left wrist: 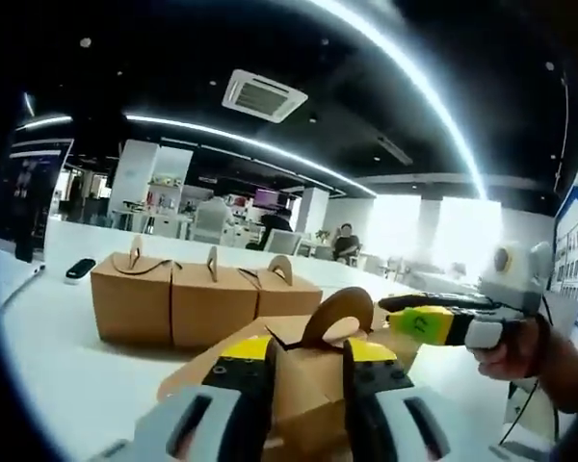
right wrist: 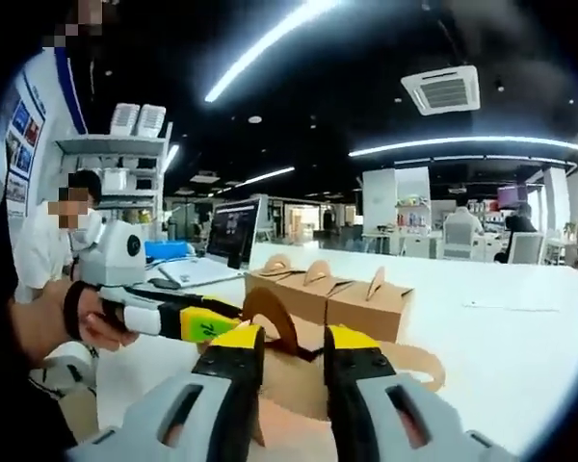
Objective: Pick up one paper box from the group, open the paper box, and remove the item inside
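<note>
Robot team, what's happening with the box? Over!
Both tools at the near paper box, jaws astride it, grip unclear. Handle flap up. Three boxes wait behind. Nothing blocking.

left gripper (left wrist: pixel 308 371): clamped, level | right gripper (right wrist: pixel 294 361): clamped, level

Matt brown paper boxes (left wrist: pixel 204 300), smooth white glossy table (left wrist: pixel 58 356), grey-and-yellow plastic hand-held gripper (right wrist: pixel 287 371)

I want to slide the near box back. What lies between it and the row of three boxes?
Bare white table, as the left gripper view shows: the near box stands apart from the row of three boxes.
</note>
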A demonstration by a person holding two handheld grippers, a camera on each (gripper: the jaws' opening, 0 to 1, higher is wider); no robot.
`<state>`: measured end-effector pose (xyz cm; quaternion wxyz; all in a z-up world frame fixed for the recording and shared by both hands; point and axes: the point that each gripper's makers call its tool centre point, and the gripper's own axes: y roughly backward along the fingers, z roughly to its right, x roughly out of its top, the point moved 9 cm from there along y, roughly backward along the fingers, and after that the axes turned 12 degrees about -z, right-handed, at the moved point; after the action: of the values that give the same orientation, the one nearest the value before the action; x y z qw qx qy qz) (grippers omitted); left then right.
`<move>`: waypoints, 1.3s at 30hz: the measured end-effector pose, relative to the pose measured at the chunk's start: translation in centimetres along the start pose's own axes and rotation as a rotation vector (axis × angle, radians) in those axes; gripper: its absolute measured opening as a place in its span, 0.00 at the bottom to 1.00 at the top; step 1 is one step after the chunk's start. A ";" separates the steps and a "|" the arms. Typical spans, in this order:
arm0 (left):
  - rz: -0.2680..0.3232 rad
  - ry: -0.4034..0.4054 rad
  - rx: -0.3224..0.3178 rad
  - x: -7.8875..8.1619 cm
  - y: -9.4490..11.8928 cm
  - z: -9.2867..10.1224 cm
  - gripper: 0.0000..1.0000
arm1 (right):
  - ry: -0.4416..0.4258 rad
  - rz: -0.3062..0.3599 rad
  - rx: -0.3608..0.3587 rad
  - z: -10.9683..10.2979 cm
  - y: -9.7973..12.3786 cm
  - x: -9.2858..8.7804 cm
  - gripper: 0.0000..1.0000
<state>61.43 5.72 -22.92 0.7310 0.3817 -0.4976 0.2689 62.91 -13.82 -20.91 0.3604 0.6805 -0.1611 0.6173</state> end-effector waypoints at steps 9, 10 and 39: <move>-0.005 -0.007 0.015 0.1 0.1 0.2 0.29 | -0.086 -0.046 0.073 -0.1 -0.2 -0.2 0.27; -0.007 -0.008 0.016 0.1 0.2 0.2 0.28 | -0.094 -0.046 0.076 -0.1 -0.2 -0.2 0.27; -0.146 -0.176 -0.070 0.3 1.8 1.6 0.29 | 0.019 -0.139 0.078 -0.9 1.7 -0.4 0.24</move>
<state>59.33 5.43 -21.73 0.7150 0.4134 -0.5398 0.1630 61.08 -14.44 -20.87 0.3771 0.6976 -0.0857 0.6031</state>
